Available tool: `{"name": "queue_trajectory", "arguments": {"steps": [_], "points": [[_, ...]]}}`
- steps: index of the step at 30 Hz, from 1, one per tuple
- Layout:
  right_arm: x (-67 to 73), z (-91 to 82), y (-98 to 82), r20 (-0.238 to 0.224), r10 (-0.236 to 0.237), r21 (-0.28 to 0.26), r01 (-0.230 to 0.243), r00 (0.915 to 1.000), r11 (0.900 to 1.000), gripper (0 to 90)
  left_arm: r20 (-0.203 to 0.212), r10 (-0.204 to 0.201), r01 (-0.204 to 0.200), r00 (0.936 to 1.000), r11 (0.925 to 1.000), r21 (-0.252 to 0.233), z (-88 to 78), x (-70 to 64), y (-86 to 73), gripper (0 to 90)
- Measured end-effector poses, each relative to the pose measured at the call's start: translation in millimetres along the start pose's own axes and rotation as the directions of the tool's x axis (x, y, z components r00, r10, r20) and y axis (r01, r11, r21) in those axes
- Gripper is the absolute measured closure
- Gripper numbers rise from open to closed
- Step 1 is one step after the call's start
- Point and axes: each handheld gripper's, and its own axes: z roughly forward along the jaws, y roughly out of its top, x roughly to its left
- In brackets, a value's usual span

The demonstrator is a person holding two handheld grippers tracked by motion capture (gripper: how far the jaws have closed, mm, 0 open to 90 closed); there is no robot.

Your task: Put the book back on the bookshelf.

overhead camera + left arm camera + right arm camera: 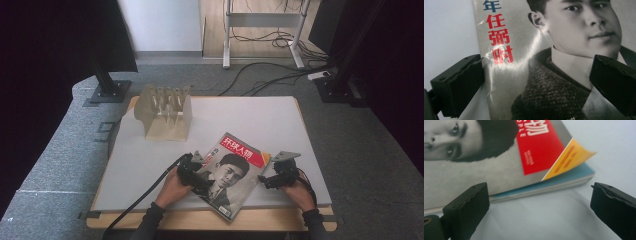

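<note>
A magazine [231,172] with a black-and-white portrait cover and a red title band lies tilted on the white table top near the front edge. My left gripper [192,176] sits over the magazine's left edge, open, one jaw off the spine side and the other over the cover [536,75]. My right gripper [267,181] is open beside the magazine's right edge, low to the table. In the right gripper view the magazine's [506,162] yellow cover corner curls up off the pages, just ahead of the jaws.
A beige slotted rack [165,111] stands at the back left of the white table [260,117]. Black stand bases [107,90] and cables lie on the grey floor beyond the table.
</note>
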Motion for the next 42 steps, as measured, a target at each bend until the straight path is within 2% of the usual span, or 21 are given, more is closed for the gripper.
{"name": "queue_trajectory", "arguments": {"steps": [3,6,7,8,9,10,11,13,15,17,21,22,23,25,28,39,42], "points": [[2.1,0.5,-2.0,-0.003,-0.010,0.012,0.011,0.9999,1.000,2.4,0.009,0.010,-0.010,0.9999,0.9999,0.010,-1.4,-2.1,-0.7,0.0],[2.1,2.4,-1.5,0.019,-0.012,0.018,0.012,0.9997,1.000,0.0,0.043,0.021,-0.022,0.9988,0.9994,0.027,-5.1,0.7,-1.1,0.0],[2.1,2.4,-1.5,0.019,-0.012,0.018,0.012,0.9997,1.000,0.0,0.043,0.021,-0.022,0.9988,0.9994,0.027,-5.1,0.7,-1.1,0.0],[2.6,2.8,-1.1,0.034,-0.012,0.012,0.011,0.9994,1.000,0.0,0.007,0.038,-0.039,0.9992,0.9992,0.008,-9.9,6.7,-1.9,0.0],[2.6,2.8,-1.1,0.034,-0.012,0.012,0.011,0.9994,1.000,0.0,0.007,0.038,-0.039,0.9992,0.9992,0.008,-9.9,6.7,-1.9,0.0],[2.2,3.5,-0.9,0.040,-0.006,0.008,0.006,0.9992,1.000,0.0,-0.054,0.033,-0.033,0.9980,0.9995,0.003,-15.2,15.8,-2.6,0.0],[2.2,3.5,-0.9,0.040,-0.006,0.008,0.006,0.9992,1.000,0.0,-0.054,0.033,-0.033,0.9980,0.9995,0.003,-15.2,15.8,-2.6,0.0],[0.7,4.4,-0.8,0.042,0.009,0.005,-0.009,0.9991,1.000,0.0,-0.081,-0.014,0.013,0.9966,0.9998,-0.014,-22.9,33.1,-4.0,0.0],[0.2,4.9,-0.5,0.043,0.016,0.005,-0.016,0.9989,1.000,0.0,-0.092,-0.019,0.018,0.9956,0.9998,-0.012,-24.6,37.1,-4.4,0.0],[-1.2,6.4,1.4,0.049,0.028,0.009,-0.028,0.9984,1.000,0.0,-0.130,-0.049,0.048,0.9902,0.9988,-0.014,-29.1,52.0,-6.6,0.0],[-3.5,9.0,4.4,0.054,0.038,0.015,-0.038,0.9979,0.999,0.0,-0.164,-0.075,0.075,0.9837,0.9972,-0.004,-28.8,62.0,-10.5,0.0],[-5.0,11.2,6.5,0.057,0.047,0.016,-0.048,0.9973,0.999,0.0,-0.166,-0.081,0.085,0.9828,0.9963,0.014,-24.8,65.5,-14.5,0.0],[-6.0,12.3,7.6,0.058,0.049,0.018,-0.050,0.9971,0.999,0.0,-0.166,-0.083,0.088,0.9827,0.9958,0.024,-21.8,66.0,-16.5,0.0],[-7.7,14.8,9.8,0.059,0.056,0.016,-0.057,0.9967,0.998,0.0,-0.142,-0.107,0.108,0.9841,0.9942,0.000,-20.5,66.9,-20.1,0.0],[-10.6,18.2,13.5,0.064,0.060,0.019,-0.061,0.9962,0.998,0.0,-0.146,-0.107,0.105,0.9835,0.9942,-0.024,-21.9,63.1,-24.1,1.8],[-26.5,34.5,31.2,0.091,0.089,0.027,-0.092,0.9918,0.995,0.0,-0.133,-0.083,0.078,0.9876,0.9960,-0.045,-25.5,46.7,-33.8,2.7],[-31.0,39.2,36.6,0.095,0.094,0.033,-0.098,0.9910,0.995,0.0,-0.136,-0.086,0.080,0.9869,0.9957,-0.047,-25.6,42.0,-34.6,2.2]]}}
